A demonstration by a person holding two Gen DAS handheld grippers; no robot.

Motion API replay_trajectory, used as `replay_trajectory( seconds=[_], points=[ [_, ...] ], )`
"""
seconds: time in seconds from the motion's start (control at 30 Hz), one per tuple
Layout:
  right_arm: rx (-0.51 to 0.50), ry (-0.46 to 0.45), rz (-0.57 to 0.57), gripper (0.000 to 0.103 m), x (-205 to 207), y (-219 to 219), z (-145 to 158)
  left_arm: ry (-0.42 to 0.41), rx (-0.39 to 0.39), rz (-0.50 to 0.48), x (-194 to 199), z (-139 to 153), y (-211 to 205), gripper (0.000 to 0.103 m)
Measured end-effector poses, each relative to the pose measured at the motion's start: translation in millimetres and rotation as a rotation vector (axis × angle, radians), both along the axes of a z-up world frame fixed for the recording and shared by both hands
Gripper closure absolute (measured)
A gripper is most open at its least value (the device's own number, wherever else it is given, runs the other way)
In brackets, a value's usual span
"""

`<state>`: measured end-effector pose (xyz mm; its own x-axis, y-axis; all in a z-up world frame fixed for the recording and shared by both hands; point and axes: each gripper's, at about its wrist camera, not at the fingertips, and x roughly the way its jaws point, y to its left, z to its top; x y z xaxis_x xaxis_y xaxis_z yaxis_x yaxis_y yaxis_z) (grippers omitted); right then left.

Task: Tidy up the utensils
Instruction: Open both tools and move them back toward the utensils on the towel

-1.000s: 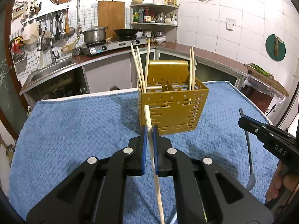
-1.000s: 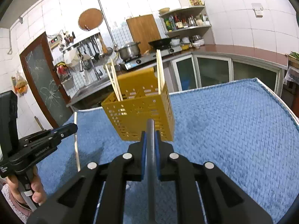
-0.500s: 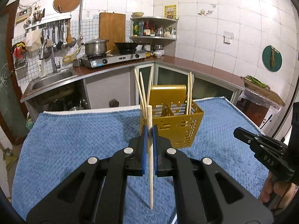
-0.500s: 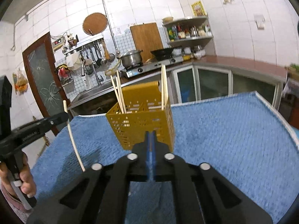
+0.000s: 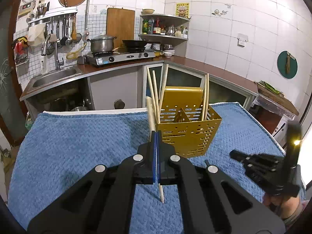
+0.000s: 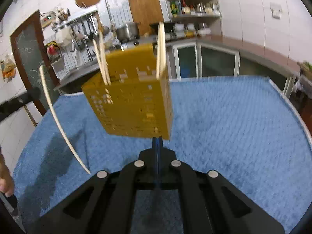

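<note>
On the blue towel [image 5: 78, 146] that covers the table stands the yellow perforated caddy [image 5: 188, 130], with several chopsticks [image 5: 205, 95] already upright in its compartments. Just beside its near left corner, the left gripper [image 5: 157, 150] is clamped tight on a single chopstick [image 5: 150, 113], held nearly upright, thick end up and thin tip hanging clear of the towel below the jaws. The right gripper [image 6: 157, 148], low and close to the caddy's base in its own blurred view, has its jaws pressed together; whether anything is pinched between them cannot be told. The step in hand looks like delivery of this chopstick into the caddy. The next move seems to call for lifting until the tip clears the rim, shifting over a compartment, lowering, then releasing, without knocking the sticks that lean at that corner.
</note>
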<state>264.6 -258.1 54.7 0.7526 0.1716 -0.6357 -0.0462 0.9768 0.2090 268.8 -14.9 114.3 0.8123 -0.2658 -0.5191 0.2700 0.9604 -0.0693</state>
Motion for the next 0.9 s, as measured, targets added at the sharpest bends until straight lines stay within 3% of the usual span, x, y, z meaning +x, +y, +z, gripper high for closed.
replay_trajectory(
  seconds=[0.3, 0.53, 0.6, 0.67, 0.77, 0.9],
  points=[
    [-0.044, 0.177, 0.009, 0.101, 39.1, 13.2, -48.4, 0.007, 0.01, -0.004, 11.5, -0.7, 3.7, 0.103],
    [-0.089, 0.209, -0.004, 0.101, 48.6, 15.4, -59.1, 0.154, 0.034, 0.063, 49.7, -35.4, 11.1, 0.103],
    [-0.092, 0.21, -0.001, 0.101, 50.0, 16.4, -57.9, 0.191, 0.025, 0.075, 59.2, -47.6, 13.0, 0.098],
    [-0.09, 0.204, -0.002, 0.101, 51.4, 15.0, -57.2, 0.223, 0.018, 0.086, 65.9, -57.1, 14.6, 0.082],
    [-0.082, 0.2, 0.0, 0.101, 55.6, 9.9, -56.6, 0.27, 0.005, 0.124, 81.6, -71.6, 21.1, 0.07],
    [-0.069, 0.204, -0.002, 0.101, 55.7, 6.2, -56.6, 0.337, -0.016, 0.143, 98.6, -86.0, 29.6, 0.065]
  ],
)
